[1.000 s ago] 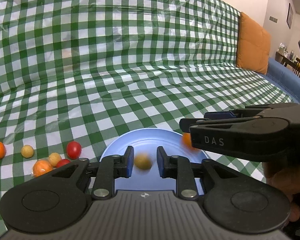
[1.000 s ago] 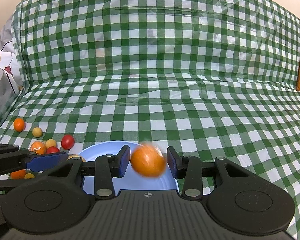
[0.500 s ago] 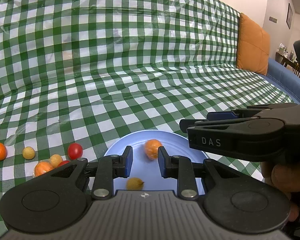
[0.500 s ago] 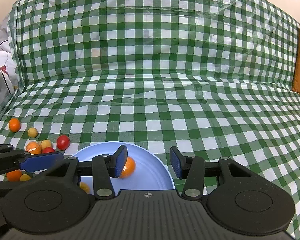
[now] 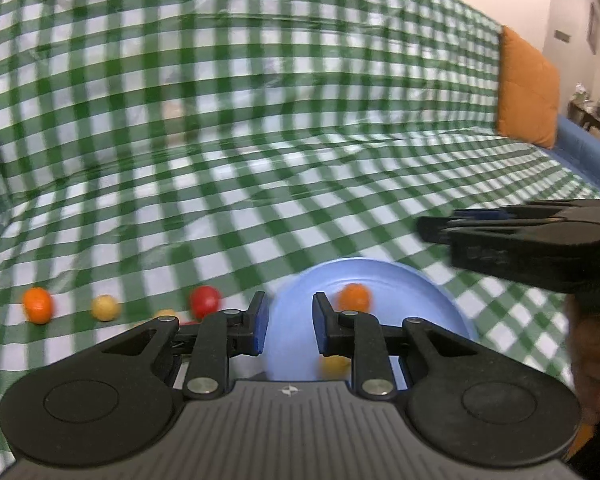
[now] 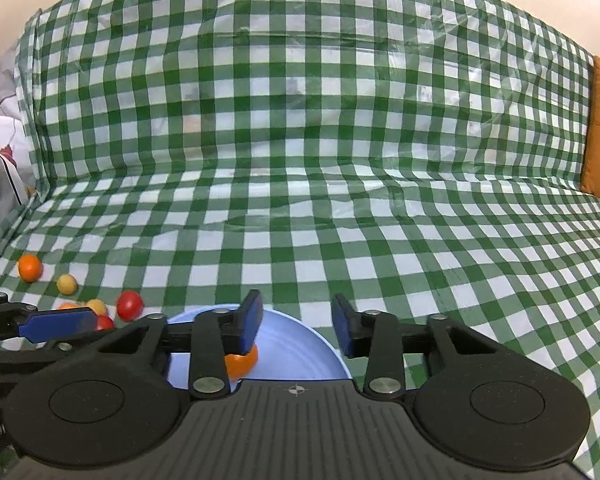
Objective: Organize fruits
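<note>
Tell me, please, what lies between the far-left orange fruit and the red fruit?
A small yellow fruit lies between the orange fruit and the red fruit, in both wrist views.

Your left wrist view is smeared with motion blur, so the checked cloth (image 5: pixel 260 160) and the loose fruits lose their edges. The small yellow fruit (image 5: pixel 334 364) on the blue plate (image 5: pixel 400 280) sits half behind a finger (image 5: pixel 332 328). In your right wrist view, the orange fruit (image 6: pixel 242 362) hides partly behind a finger (image 6: pixel 248 326), and the plate's near side disappears under the gripper body.
</note>
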